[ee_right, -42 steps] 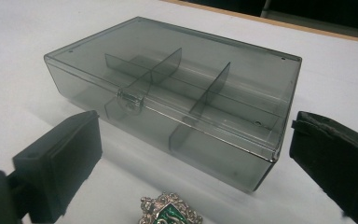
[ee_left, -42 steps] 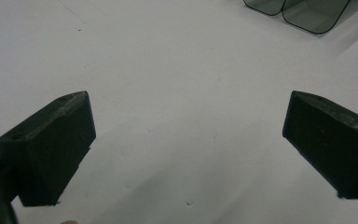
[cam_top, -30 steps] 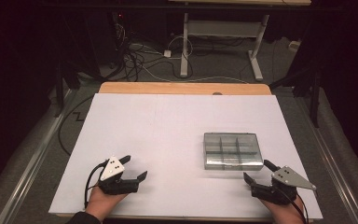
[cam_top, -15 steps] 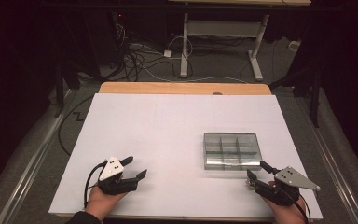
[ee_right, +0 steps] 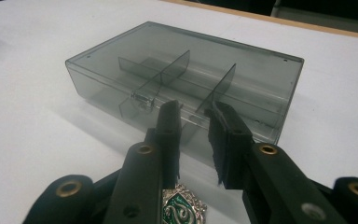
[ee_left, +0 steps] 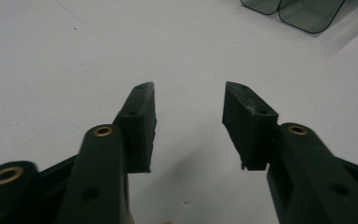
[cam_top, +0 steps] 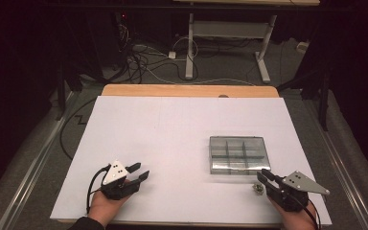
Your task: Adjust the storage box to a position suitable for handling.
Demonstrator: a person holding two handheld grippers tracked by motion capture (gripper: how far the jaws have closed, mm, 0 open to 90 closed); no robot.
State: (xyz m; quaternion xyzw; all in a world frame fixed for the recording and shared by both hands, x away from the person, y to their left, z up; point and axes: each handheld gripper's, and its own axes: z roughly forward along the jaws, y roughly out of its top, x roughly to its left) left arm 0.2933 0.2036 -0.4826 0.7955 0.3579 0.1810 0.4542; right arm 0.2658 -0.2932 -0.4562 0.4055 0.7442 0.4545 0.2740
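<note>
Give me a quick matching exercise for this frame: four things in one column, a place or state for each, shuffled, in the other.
Things:
1. left hand-held gripper
2. right hand-held gripper
3. compartment box
4. green badge

Places or states:
A. smoky clear plastic, lid closed, dividers inside
B. jaws wide apart over bare white table
C. lying on the table just beneath a pair of jaws
D. jaws narrowly apart, pointed at the box's near wall

Pairs: 1-B, 2-D, 3-A, 4-C

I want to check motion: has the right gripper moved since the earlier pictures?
Yes. The right gripper shifted slightly left, toward the compartment box's near edge.
</note>
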